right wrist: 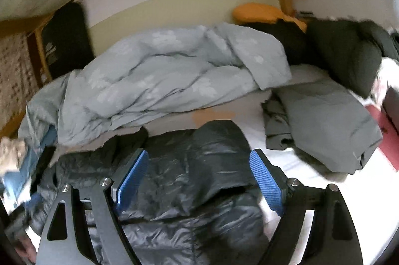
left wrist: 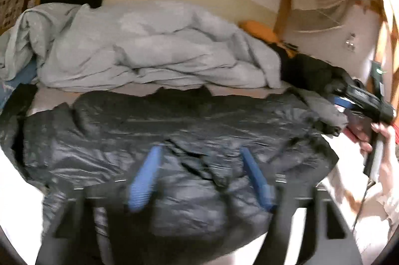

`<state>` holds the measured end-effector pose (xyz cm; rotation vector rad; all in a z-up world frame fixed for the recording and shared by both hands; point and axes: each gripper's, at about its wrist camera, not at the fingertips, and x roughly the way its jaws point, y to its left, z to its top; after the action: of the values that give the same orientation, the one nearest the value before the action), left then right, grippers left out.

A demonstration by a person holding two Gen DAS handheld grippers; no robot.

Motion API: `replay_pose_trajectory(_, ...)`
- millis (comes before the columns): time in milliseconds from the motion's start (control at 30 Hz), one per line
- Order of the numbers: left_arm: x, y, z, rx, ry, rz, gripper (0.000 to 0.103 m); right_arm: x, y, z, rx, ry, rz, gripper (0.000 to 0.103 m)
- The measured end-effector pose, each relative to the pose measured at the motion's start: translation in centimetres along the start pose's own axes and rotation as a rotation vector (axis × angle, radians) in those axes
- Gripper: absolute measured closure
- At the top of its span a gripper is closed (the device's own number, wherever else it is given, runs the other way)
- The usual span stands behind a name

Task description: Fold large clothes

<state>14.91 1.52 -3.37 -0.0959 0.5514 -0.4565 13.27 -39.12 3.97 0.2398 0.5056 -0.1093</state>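
Note:
A shiny black puffer jacket [left wrist: 174, 130] lies spread across the white bed sheet [right wrist: 294, 165], wrinkled in the middle. My left gripper [left wrist: 200, 149] hovers over its near part with the blue pads wide apart and nothing pinched: open. My right gripper [right wrist: 198, 152] stands over the jacket [right wrist: 194, 180] near its right end, also open, with only fabric below the pads. In the left wrist view, the right gripper [left wrist: 345, 113] shows at the right edge by the jacket's end, with a hand [left wrist: 374, 137] holding it.
A crumpled light grey duvet [right wrist: 174, 70] fills the back of the bed along the wall. A folded grey garment [right wrist: 324, 120] lies at the right, with a dark coat [right wrist: 349, 53] and an orange pillow [right wrist: 261, 13] behind it. A wooden frame [left wrist: 284, 8] borders the wall.

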Motion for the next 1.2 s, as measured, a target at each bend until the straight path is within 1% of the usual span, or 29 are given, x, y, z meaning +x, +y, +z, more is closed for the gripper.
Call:
replay_pose_trajectory(33,0.2,-1.1,-0.4,0.032,0.012,-0.012,0.026,0.1,-0.7,0.3,0.02,0.005,0.004,0.019)
replay_pose_trajectory(100,1.1,-3.3,-1.1,0.101,0.062,-0.029,0.025,0.3,-1.2,0.7,0.025,0.011,0.006,0.019)
replay_pose_trajectory(167,2.0,-5.2,-1.8,0.157,0.09,-0.008,0.025,0.7,-1.1,1.0,-0.024,0.024,-0.002,0.018)
replay_pose_trajectory(233,3.1,-6.2,-2.0,0.209,0.113,0.039,0.025,1.0,-0.6,1.0,-0.093,0.022,-0.038,0.019)
replay_pose_trajectory(300,5.0,-6.9,-2.0,0.258,0.157,0.131,0.025,1.2,-0.3,0.9,-0.121,0.023,-0.054,0.019)
replay_pose_trajectory(333,5.7,-6.6,-1.8,0.265,0.186,0.153,0.025,1.3,-0.4,1.0,-0.12,0.032,-0.046,0.019)
replay_pose_trajectory(367,6.5,-6.4,-1.4,0.263,0.219,0.15,0.025,1.5,-0.6,1.1,-0.11,0.042,-0.032,0.018)
replay_pose_trajectory(433,7.3,-5.9,-0.3,0.234,0.242,0.11,0.026,1.8,-1.4,1.8,-0.077,0.055,0.005,0.019)
replay_pose_trajectory(467,7.7,-5.7,0.4,0.229,0.25,0.117,0.031,1.9,-1.8,2.1,-0.067,0.058,0.021,0.019)
replay_pose_trajectory(500,8.2,-5.6,1.1,0.235,0.26,0.133,0.046,2.0,-2.2,2.3,-0.061,0.055,0.028,0.019)
replay_pose_trajectory(533,8.5,-5.5,1.5,0.25,0.269,0.156,0.056,2.0,-2.5,2.5,-0.055,0.048,0.025,0.019)
replay_pose_trajectory(567,9.1,-5.4,2.0,0.273,0.272,0.191,0.077,2.1,-2.9,2.6,-0.046,0.04,0.024,0.019)
replay_pose_trajectory(600,9.6,-5.2,2.6,0.299,0.266,0.235,0.093,2.1,-3.2,2.7,-0.039,0.04,0.038,0.019)
replay_pose_trajectory(633,10.1,-4.8,3.2,0.311,0.262,0.272,0.095,2.4,-3.4,2.8,-0.031,0.051,0.072,0.018)
replay_pose_trajectory(700,10.8,-3.4,4.7,0.301,0.246,0.35,0.097,3.0,-3.4,2.8,-0.032,0.093,0.137,0.019)
replay_pose_trajectory(767,11.1,-1.8,6.3,0.29,0.222,0.408,0.097,3.7,-2.8,2.3,-0.065,0.15,0.203,0.019)
replay_pose_trajectory(833,11.1,-0.7,7.5,0.315,0.199,0.475,0.097,4.4,-1.8,1.5,-0.123,0.189,0.25,0.019)
replay_pose_trajectory(867,11.1,-0.2,8.1,0.333,0.187,0.501,0.097,5.0,-1.1,1.0,-0.151,0.212,0.266,0.019)
replay_pose_trajectory(900,11.2,0.2,8.6,0.344,0.182,0.514,0.097,5.7,-0.6,0.5,-0.171,0.231,0.26,0.019)
replay_pose_trajectory(967,11.4,1.0,8.9,0.358,0.193,0.531,0.097,7.8,0.4,-0.7,-0.214,0.277,0.195,0.034)
replay_pose_trajectory(1000,11.5,1.2,8.8,0.365,0.203,0.537,0.096,8.9,0.6,-1.2,-0.232,0.307,0.174,0.053)
replay_pose_trajectory(1033,11.5,1.4,8.5,0.371,0.213,0.544,0.095,10.1,0.9,-1.8,-0.247,0.349,0.161,0.069)
replay_pose_trajectory(1067,11.5,1.5,8.3,0.374,0.225,0.555,0.092,11.6,0.9,-2.4,-0.258,0.391,0.141,0.073)
replay_pose_trajectory(1133,12.0,2.0,7.3,0.385,0.263,0.562,0.081,13.8,0.7,-3.3,-0.271,0.436,0.072,0.08)
replay_pose_trajectory(1200,12.9,2.7,6.1,0.398,0.324,0.546,0.053,15.1,0.2,-3.8,-0.284,0.451,0.022,0.083)
